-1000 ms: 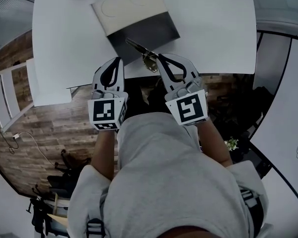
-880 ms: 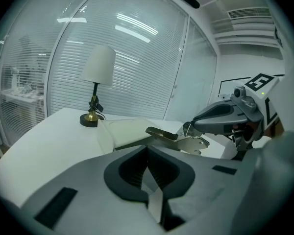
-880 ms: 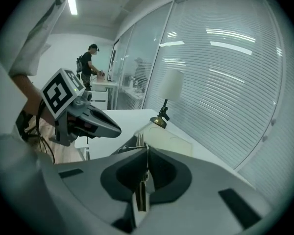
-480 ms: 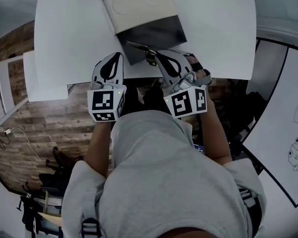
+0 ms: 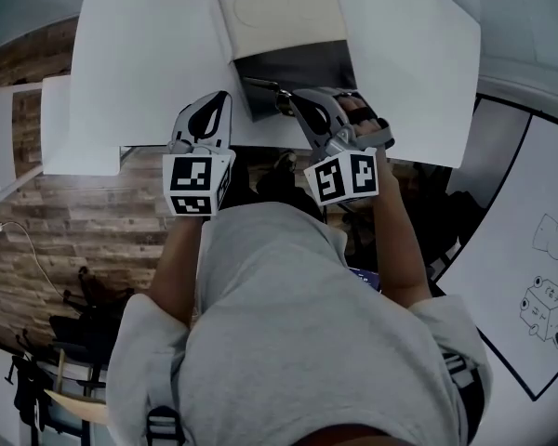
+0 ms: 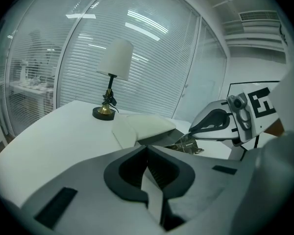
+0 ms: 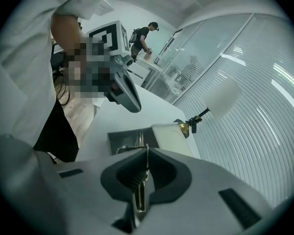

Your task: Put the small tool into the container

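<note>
The container is an open box with a dark tray (image 5: 307, 71) and a cream lid (image 5: 284, 12) behind it, on the white table (image 5: 139, 63). My right gripper (image 5: 295, 98) is shut on the small metal tool (image 5: 265, 89), which sticks out leftward over the tray's near left corner. In the right gripper view the thin tool (image 7: 139, 182) runs between the closed jaws toward the tray (image 7: 125, 140). My left gripper (image 5: 221, 98) hovers at the table's near edge, left of the tray, shut and empty. The left gripper view shows the tool (image 6: 187, 145) under the right gripper (image 6: 216, 124).
A small lamp with a white shade (image 6: 115, 58) and brass base (image 6: 103, 113) stands on the table beyond the box. A white board (image 5: 79, 137) juts out at the table's left. Wood floor lies below. A person (image 7: 141, 38) stands far off.
Both grippers have moved forward toward the table. The right one has carried the tool from the table's edge to over the tray's near corner. The left stays shut.
</note>
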